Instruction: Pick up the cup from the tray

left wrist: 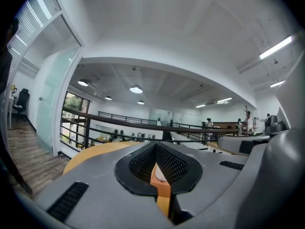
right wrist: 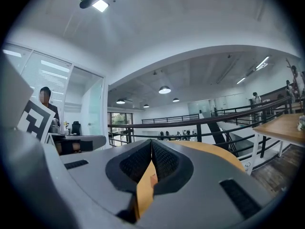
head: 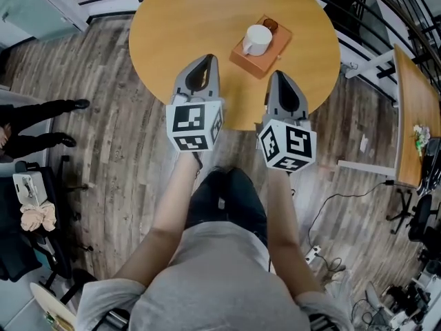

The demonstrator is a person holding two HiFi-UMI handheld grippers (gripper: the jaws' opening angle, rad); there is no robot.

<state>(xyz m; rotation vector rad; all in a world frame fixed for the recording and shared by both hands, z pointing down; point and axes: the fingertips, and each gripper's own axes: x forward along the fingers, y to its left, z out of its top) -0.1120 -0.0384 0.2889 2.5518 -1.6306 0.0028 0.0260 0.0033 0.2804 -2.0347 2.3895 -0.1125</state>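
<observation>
A white cup [head: 258, 39] stands on a small orange-brown tray [head: 253, 62] on the right half of a round wooden table [head: 179, 26]. A small brown thing [head: 270, 25] lies at the tray's far corner. Both grippers point level over the table's near edge, short of the tray. The left gripper [head: 209, 58] is to the tray's left, and its tips meet with nothing held. The right gripper [head: 277, 74] is just in front of the tray, also shut and empty. In the left gripper view the cup [left wrist: 161, 174] and tray [left wrist: 162, 189] show through the gap behind the joined tips [left wrist: 156, 144].
A second wooden table [head: 413, 109] on white legs stands to the right. A person's legs and black shoes [head: 65, 140] are at the left, above a chair with a cloth [head: 38, 216]. Cables [head: 331, 205] lie on the wooden floor. A railing runs behind the round table.
</observation>
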